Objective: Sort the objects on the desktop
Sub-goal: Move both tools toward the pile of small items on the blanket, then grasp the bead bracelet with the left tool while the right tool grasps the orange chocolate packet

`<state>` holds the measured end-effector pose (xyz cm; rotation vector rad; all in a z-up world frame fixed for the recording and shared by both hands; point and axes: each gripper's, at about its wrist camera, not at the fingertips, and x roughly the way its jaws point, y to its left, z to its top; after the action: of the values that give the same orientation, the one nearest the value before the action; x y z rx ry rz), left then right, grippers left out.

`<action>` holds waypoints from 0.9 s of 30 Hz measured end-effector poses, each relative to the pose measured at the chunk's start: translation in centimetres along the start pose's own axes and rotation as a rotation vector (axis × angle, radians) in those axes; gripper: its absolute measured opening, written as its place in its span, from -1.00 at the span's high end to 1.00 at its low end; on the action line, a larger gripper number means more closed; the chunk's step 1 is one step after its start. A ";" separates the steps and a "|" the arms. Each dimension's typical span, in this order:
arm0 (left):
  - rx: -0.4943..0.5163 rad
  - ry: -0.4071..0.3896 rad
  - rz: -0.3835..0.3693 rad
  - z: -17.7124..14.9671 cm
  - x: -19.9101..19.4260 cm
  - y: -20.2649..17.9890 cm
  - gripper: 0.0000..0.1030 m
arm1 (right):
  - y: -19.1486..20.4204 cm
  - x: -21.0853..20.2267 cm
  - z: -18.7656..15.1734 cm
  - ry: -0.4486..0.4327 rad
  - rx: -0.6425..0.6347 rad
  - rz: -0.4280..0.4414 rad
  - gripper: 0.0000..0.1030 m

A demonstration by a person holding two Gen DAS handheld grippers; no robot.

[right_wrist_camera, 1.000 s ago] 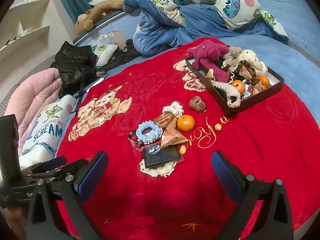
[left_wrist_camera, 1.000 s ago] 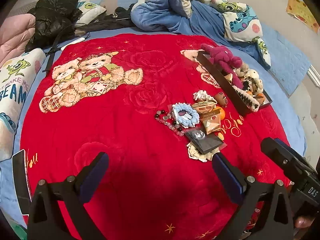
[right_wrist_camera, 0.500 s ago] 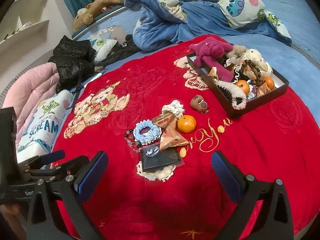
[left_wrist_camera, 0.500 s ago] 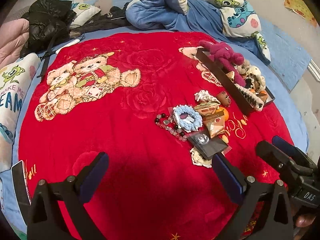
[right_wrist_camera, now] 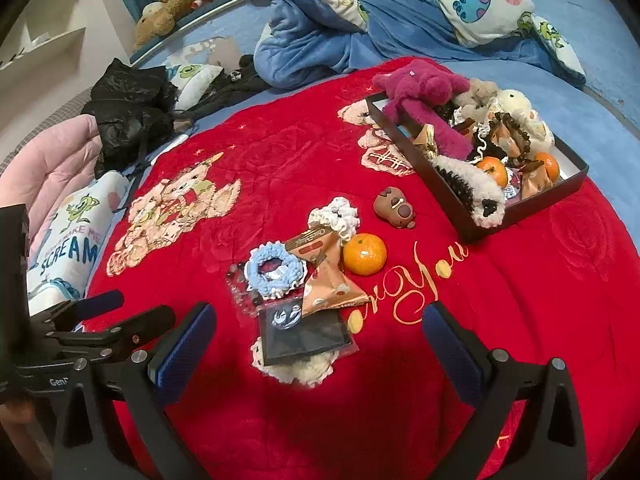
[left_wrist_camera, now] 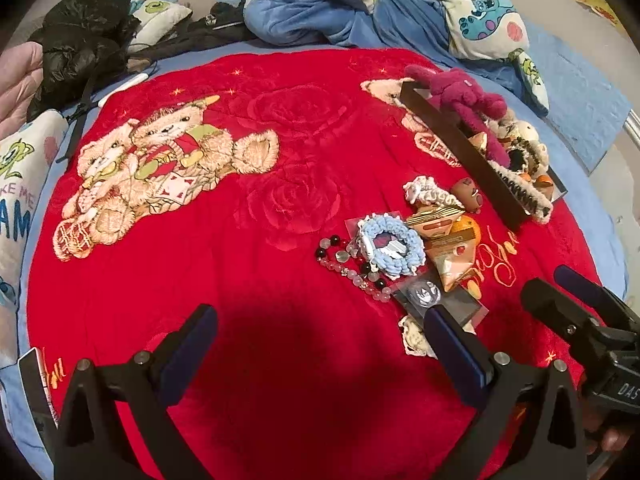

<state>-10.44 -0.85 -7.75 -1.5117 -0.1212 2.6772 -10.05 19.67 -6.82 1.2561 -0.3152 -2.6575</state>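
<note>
**Both grippers open above a pile waiting to be sorted**

Across the left wrist view, a red blanket (left_wrist_camera: 248, 288) covers a bed. The left gripper (left_wrist_camera: 320, 344) hovers wide open and empty above it. Ahead and to its right lies a pile: beads (left_wrist_camera: 352, 264), a blue scrunchie (left_wrist_camera: 390, 248), snack packets (left_wrist_camera: 452, 248). Beyond stands a dark box (left_wrist_camera: 460, 140), already part filled, probably the sorting target.

From the right wrist view, the right gripper (right_wrist_camera: 320, 344) also hangs open and empty, pointing at the pile. A dark card (right_wrist_camera: 304, 338) lies nearest, an orange (right_wrist_camera: 365, 254) and a brown toy (right_wrist_camera: 395, 206) farther on, near the box (right_wrist_camera: 520, 216).
</note>
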 end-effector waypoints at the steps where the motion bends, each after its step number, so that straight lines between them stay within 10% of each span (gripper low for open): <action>1: -0.002 0.007 -0.003 0.1 0.4 0.0 -1.00 | 0.0 0.2 0.1 0.004 -0.001 0.000 -1.00; 27: -0.020 0.133 0.025 2.0 7.7 0.2 -1.00 | -1.2 5.8 1.5 0.113 0.014 0.018 -1.00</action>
<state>-16.13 -0.40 -13.35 -1.7023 -0.1235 2.5924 -14.96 19.51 -10.53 1.3949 -0.3271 -2.5609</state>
